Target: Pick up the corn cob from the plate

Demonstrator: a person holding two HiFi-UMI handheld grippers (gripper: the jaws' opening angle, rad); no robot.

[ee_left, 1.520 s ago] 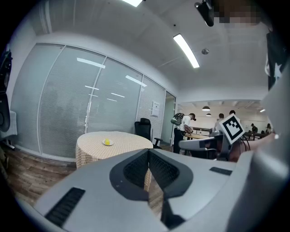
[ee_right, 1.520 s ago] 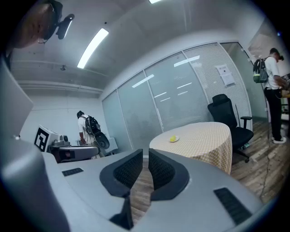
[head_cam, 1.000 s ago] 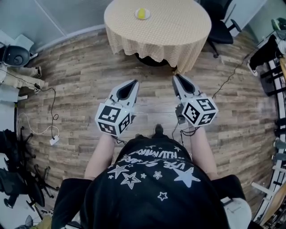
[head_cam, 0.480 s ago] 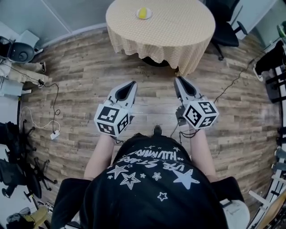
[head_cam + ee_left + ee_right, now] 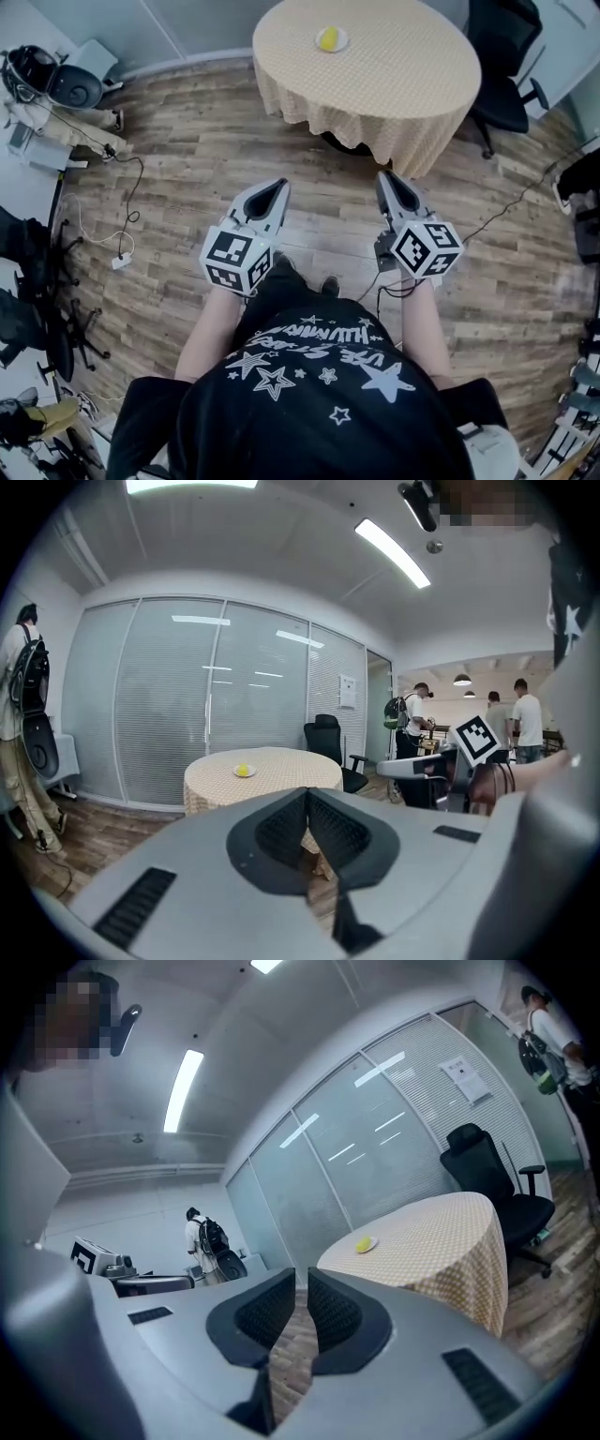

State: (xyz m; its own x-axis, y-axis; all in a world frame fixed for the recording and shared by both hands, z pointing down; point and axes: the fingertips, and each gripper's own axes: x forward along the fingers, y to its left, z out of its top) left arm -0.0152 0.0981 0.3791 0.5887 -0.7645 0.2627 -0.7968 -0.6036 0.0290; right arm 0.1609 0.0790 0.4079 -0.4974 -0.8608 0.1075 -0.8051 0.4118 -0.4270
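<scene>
— From the head view, your left gripper (image 5: 278, 185) and right gripper (image 5: 386, 175) hang side by side over the wooden floor (image 5: 187, 169), both pointing toward the round table (image 5: 403, 75).

— And the corn cob (image 5: 328, 38) you're after lies on its small plate (image 5: 343, 39) toward the far side of the tabletop, well apart from both grippers (an office chair (image 5: 502, 66) stands just right of the table).

— In your left gripper view, the pads are pressed together with nothing between them. The cob sits on the cloth beyond the tips, a little to the left.

— Your right gripper view shows much the same: jaws drawn in to a thin slit, with only floorboards seen through it. The cob on its plate is up to the right.

— A person with a backpack (image 5: 202, 1237) stands far off at that view's left.
</scene>
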